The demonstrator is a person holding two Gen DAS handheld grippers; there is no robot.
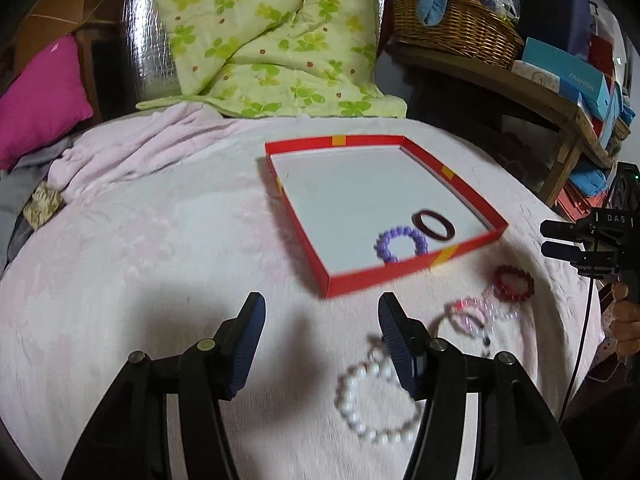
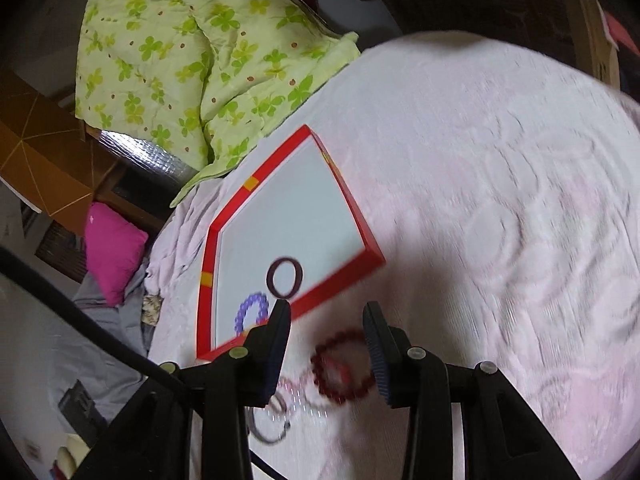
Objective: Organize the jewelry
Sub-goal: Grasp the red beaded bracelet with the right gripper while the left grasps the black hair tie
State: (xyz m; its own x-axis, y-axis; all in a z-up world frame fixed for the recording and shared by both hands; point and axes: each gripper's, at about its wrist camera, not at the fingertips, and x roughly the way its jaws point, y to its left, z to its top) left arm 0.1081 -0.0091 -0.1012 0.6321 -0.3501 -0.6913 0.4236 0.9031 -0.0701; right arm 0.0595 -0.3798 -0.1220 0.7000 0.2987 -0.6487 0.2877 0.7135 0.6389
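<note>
So the red tray (image 1: 416, 270) sat on the pale pink blanket (image 1: 160, 260), white inside, with two pieces already in it — a purple bead bracelet (image 1: 400, 245) near the front wall and a dark maroon bangle (image 1: 434, 225) just beside it, close but I couldn't tell if they touched.

The left gripper (image 1: 322, 338) hung over bare blanket in front of the tray, jaws standing fairly wide with nothing between them. A white pearl bracelet (image 1: 374, 404) lay on the blanket right by its right finger, partly hidden behind it. Further right were a blurry pinkish clear-bead piece (image 1: 476, 312) and a dark red bead bracelet (image 1: 514, 283), outside the tray near its front corner.

The right gripper (image 2: 326, 344) showed up at the edge of the left view, held by a hand (image 1: 626, 312). From its own camera the jaws stood partly apart, gripping nothing — the dark red bracelet lay on the blanket in the gap below the fingers. A thin grey ring-like piece (image 2: 268, 424) sat lower left, pretty smeared.

Green clover quilt (image 1: 276, 36) and a magenta pillow (image 1: 44, 96) behind it all.
</note>
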